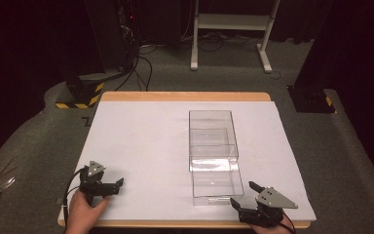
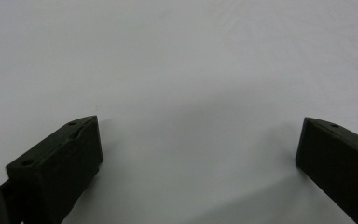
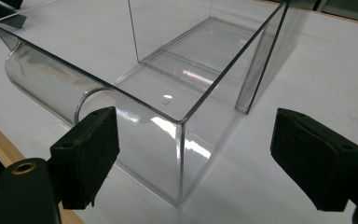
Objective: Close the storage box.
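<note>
Both claws gape wide, holding nothing: the right claw (image 1: 246, 194) just beside the clear drawer (image 1: 216, 183), the left claw (image 1: 118, 186) well apart on the table (image 1: 141, 141).

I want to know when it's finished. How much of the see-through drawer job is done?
The clear drawer already sits pulled partway out of its clear box. Nothing is in hand: the right claw is open, aimed at the drawer's near corner without touching it, and the left claw is open over bare white table. Gripping and moving the drawer is probably what's left.
</note>
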`<state>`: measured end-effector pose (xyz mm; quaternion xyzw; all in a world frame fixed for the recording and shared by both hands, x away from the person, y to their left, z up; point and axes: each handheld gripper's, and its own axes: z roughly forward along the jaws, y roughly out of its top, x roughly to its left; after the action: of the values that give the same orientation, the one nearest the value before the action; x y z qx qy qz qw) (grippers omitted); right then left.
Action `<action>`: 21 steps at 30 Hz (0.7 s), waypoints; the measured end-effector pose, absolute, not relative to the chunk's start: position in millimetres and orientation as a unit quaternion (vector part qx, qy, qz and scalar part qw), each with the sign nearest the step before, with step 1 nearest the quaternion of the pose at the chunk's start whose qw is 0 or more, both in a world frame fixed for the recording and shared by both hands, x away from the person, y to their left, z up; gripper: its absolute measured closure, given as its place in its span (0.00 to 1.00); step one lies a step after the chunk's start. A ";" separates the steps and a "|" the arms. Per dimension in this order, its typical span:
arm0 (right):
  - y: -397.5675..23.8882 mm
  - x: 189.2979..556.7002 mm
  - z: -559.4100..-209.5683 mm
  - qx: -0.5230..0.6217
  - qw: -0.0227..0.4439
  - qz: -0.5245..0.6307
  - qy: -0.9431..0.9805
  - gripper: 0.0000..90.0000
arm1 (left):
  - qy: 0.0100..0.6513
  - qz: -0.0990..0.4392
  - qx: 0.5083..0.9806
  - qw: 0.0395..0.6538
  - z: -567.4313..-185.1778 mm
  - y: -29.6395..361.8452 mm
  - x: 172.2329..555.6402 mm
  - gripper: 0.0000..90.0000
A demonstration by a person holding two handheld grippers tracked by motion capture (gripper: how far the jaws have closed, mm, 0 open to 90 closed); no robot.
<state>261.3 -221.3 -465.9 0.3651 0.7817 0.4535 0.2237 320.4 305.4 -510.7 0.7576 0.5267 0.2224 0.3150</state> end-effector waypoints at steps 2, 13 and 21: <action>-220.7 262.3 -466.7 0.367 0.224 0.452 0.782 0.18 | 0.527 0.222 0.758 0.315 -510.7 305.4 320.4 0.01; -214.1 270.3 -470.8 0.372 0.229 0.449 0.780 0.17 | 0.527 0.222 0.758 0.315 -510.7 305.5 320.5 0.01; -208.4 280.9 -475.2 0.380 0.234 0.443 0.777 0.18 | 0.527 0.222 0.758 0.315 -510.7 305.5 320.5 0.01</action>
<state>280.9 -208.4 -475.2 0.3798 0.7773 0.4435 0.2342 320.5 305.5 -510.7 0.7576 0.5268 0.2221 0.3150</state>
